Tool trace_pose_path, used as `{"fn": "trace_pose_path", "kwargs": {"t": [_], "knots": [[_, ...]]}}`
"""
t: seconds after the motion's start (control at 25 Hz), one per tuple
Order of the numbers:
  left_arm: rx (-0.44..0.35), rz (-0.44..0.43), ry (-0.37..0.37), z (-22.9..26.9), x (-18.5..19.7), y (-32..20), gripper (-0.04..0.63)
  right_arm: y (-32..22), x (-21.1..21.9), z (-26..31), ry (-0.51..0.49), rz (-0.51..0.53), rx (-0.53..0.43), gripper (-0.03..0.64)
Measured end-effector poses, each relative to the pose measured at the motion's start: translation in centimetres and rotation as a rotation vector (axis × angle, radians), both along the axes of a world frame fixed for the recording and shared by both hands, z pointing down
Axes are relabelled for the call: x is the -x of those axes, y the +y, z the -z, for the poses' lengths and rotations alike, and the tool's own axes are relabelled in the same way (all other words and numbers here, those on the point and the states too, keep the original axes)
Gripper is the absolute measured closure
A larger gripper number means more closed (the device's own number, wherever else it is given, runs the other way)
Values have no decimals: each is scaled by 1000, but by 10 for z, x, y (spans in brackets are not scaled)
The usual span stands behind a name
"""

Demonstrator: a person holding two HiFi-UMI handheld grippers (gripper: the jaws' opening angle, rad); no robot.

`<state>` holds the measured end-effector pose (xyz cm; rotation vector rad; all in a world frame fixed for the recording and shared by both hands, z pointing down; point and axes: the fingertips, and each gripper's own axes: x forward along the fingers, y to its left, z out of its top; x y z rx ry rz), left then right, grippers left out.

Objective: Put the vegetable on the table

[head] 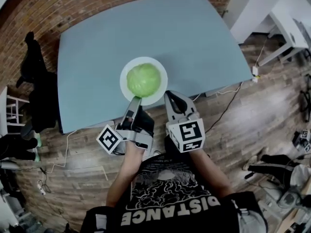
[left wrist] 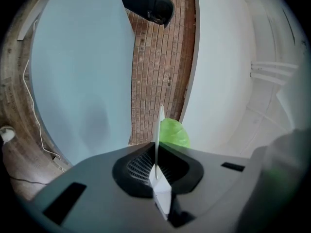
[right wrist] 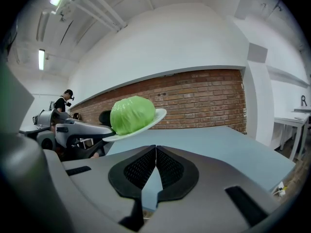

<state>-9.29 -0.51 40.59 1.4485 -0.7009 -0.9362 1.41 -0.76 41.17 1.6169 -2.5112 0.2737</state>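
A green cabbage point(head: 144, 80) rests on a white plate point(head: 163, 84), which is held tilted a little above the near edge of the blue-grey table point(head: 170, 28). My left gripper point(head: 132, 101) is shut on the plate's near rim. In the left gripper view the plate point(left wrist: 160, 118) shows edge-on between the jaws, with the cabbage point(left wrist: 173, 133) behind it. My right gripper point(head: 170, 95) is shut with nothing in it, just right of the plate. The right gripper view shows its pads point(right wrist: 146, 165) pressed together, and the cabbage point(right wrist: 132, 114) on the raised plate point(right wrist: 157, 115) to the left.
A brick wall point(head: 97, 8) runs behind the table. Dark chairs and a person point(head: 36, 81) are at the table's left end. A white desk point(head: 286, 28) stands at the right. Cables point(head: 228, 106) trail over the wooden floor near the table's front edge.
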Motion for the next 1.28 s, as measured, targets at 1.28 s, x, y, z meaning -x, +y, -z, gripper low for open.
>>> {"fn": "trace_pose_path", "kwargs": {"t": [1.28], "knots": [[65, 108, -44, -11, -38, -93, 584, -102, -39, 2, -41, 117, 12, 607]]}}
